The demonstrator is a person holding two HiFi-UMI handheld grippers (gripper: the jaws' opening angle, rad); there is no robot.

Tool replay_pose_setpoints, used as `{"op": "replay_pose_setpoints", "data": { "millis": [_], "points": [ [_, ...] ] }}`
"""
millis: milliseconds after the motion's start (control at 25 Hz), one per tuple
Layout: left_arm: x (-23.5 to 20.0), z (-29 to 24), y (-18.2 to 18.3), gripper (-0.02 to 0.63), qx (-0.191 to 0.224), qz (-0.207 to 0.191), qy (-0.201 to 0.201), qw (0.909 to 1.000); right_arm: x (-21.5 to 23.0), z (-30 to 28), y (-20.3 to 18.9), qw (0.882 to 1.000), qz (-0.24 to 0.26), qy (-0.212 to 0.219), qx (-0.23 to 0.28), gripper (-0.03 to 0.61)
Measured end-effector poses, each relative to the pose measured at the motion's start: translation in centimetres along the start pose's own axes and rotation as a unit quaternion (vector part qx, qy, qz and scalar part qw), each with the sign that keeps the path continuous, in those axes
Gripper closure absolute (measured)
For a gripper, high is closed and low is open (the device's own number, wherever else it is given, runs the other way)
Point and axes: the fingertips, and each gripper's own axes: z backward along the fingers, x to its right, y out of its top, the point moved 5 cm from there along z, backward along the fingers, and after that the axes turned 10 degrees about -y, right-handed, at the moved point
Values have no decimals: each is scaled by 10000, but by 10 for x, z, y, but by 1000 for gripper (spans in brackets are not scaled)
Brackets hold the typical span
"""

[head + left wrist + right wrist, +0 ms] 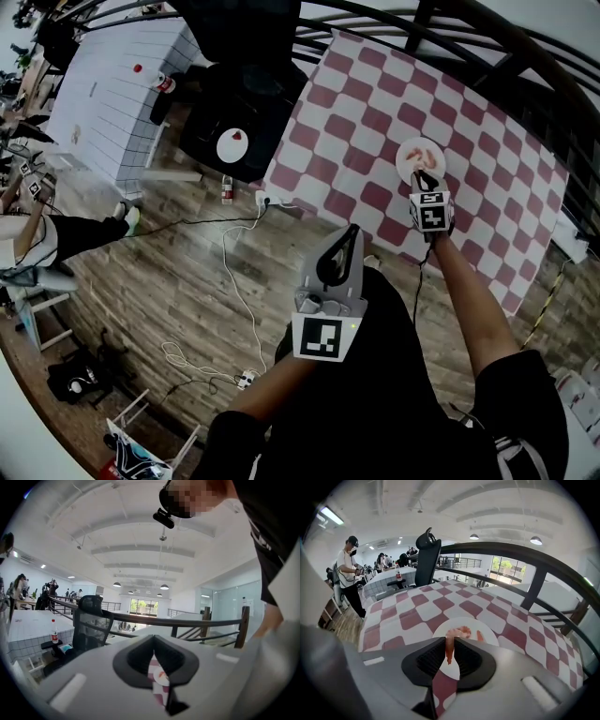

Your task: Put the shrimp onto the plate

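Note:
A white plate (405,160) lies on the red-and-white checkered tablecloth (375,103). My right gripper (424,179) hovers at the plate's near rim. In the right gripper view it (450,649) is shut on an orange shrimp (449,652), whose curled body (458,632) hangs over the plate (490,632). A second orange piece (480,636) rests on the plate. My left gripper (343,246) is held off the table's near edge, over the floor, jaws shut with nothing in them (153,665).
A black office chair (234,122) stands left of the table, beside a white gridded table (108,94) with a bottle. Cables (239,281) trail over the wooden floor. A black railing (534,557) runs behind the table. A person (349,573) stands far left.

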Motion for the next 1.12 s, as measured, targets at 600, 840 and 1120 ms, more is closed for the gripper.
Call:
{"op": "replay_pose_setpoints", "data": {
  "millis": [600, 840, 1120],
  "points": [
    [-7, 10, -15, 604, -185, 174, 167, 9995, -2, -35, -18, 9990, -124, 21, -431, 519],
    [-5, 10, -18, 604, -211, 197, 211, 9994, -2, -39, -22, 9987, -247, 2, -441, 518],
    [1, 7, -18, 604, -240, 166, 170, 9994, 3, -38, -23, 9987, -370, 151, -323, 508]
  ]
}}
